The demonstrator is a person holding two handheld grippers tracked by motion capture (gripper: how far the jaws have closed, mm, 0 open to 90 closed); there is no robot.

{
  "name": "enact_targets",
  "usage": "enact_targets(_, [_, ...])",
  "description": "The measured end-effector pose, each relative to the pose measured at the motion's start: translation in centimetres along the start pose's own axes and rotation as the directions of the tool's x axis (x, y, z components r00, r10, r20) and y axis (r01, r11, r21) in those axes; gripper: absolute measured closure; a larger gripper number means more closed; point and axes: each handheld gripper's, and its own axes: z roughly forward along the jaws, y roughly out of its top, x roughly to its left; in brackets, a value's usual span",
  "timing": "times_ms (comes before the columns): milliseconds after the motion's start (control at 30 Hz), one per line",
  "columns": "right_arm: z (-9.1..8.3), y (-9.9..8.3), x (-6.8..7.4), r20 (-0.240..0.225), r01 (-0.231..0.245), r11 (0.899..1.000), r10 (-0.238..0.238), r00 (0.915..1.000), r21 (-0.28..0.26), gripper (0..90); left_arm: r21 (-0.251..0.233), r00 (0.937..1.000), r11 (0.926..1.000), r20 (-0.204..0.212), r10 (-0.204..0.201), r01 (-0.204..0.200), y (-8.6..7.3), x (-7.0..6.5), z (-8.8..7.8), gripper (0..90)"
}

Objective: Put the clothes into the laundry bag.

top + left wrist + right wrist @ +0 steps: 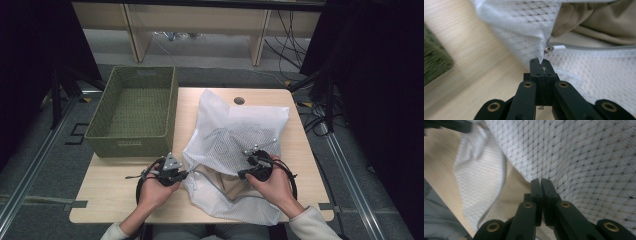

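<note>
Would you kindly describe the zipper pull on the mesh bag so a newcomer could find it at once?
On the wooden table, right of the green woven basket, lies a white mesh laundry bag with beige cloth showing in its open mouth. Follow the grey zipper toward the left gripper: the zipper pull is the small white tab with metal, unlike the soft mesh.

Wooden table point(115, 192): basket point(134, 111), mesh bag point(240, 132).

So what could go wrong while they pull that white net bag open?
1. The left gripper pinches just a thin edge of the white mesh bag near the zipper pull, so the fabric might slip out.
2. The right gripper also grips thin mesh; hard pulling could snag or tear it.
3. The beige cloth sits at the opening and might slide out onto the table.
</note>
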Motion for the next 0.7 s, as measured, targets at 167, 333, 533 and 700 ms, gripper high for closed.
enact_targets(167, [0.0, -0.3, -0.6, -0.002, -0.006, 1.0, 0.006, 1.0, 0.014, 89.8, -0.056, 0.9984, 0.997, -0.015, -0.054, 0.053, -1.4, 0.4, -1.6, 90.0])
enact_targets(333, [-1.2, -0.4, -0.1, -0.09, -0.008, 1.0, 0.01, 0.9959, 0.014, 89.8, -0.073, 0.995, 0.993, -0.03, -0.096, 0.093, -2.0, 1.1, -1.8, 89.9])
enact_targets(533, [-2.8, -0.5, -1.9, -0.015, -0.06, 0.997, 0.059, 0.9981, -0.055, 89.8, -0.101, 0.9925, 0.9873, 0.014, -0.122, 0.122, -2.0, 0.6, -1.4, 89.9])
enact_targets(700, [-2.1, -0.7, -2.1, 0.024, -0.049, 0.999, 0.049, 0.9985, -0.019, 83.5, -0.104, 0.9947, 0.9893, 0.019, -0.101, 0.102, -1.9, -0.1, -1.2, 89.9])
